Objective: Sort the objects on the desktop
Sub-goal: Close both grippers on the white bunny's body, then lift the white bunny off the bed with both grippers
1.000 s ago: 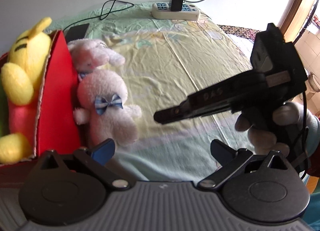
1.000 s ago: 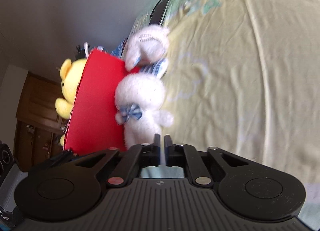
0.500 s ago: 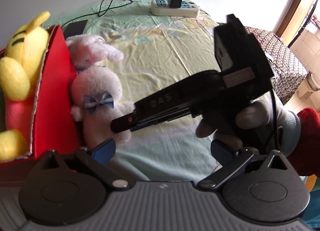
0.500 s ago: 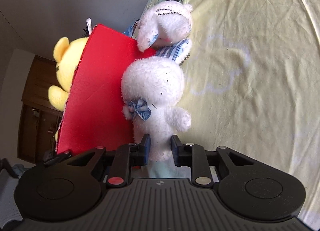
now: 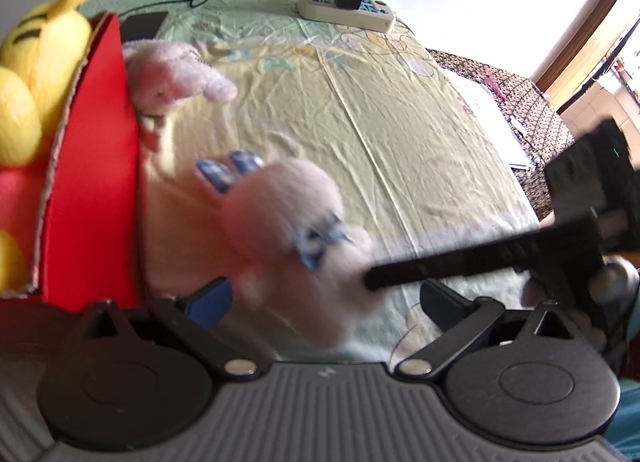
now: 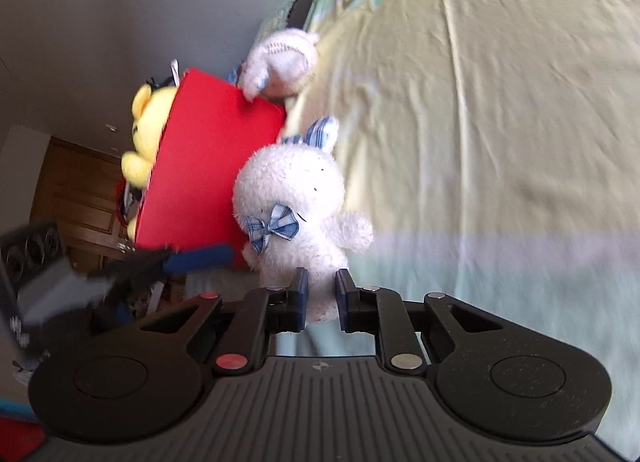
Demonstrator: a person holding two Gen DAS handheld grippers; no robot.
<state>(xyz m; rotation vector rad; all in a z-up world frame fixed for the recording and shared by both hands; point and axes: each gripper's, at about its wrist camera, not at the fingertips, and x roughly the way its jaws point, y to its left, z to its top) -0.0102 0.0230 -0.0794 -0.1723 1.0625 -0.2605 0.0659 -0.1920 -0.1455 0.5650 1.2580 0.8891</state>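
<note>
While clamped low on the white plush rabbit (image 6: pixel 296 217), right gripper (image 6: pixel 322 298) fingers pinching its foot, rabbit lifted off the yellow sheet (image 6: pixel 500 109), red box (image 6: pixel 208 157) at nine o'clock. Left gripper (image 5: pixel 324 298) fingers spread wide, nothing between. Second white plush (image 5: pixel 172 73) against the box at eleven o'clock.

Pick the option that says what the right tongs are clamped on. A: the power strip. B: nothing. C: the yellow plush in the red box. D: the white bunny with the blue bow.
D: in the right wrist view the right tongs pinch the lower body of the white bunny with the blue bow, beside the red box.
</note>
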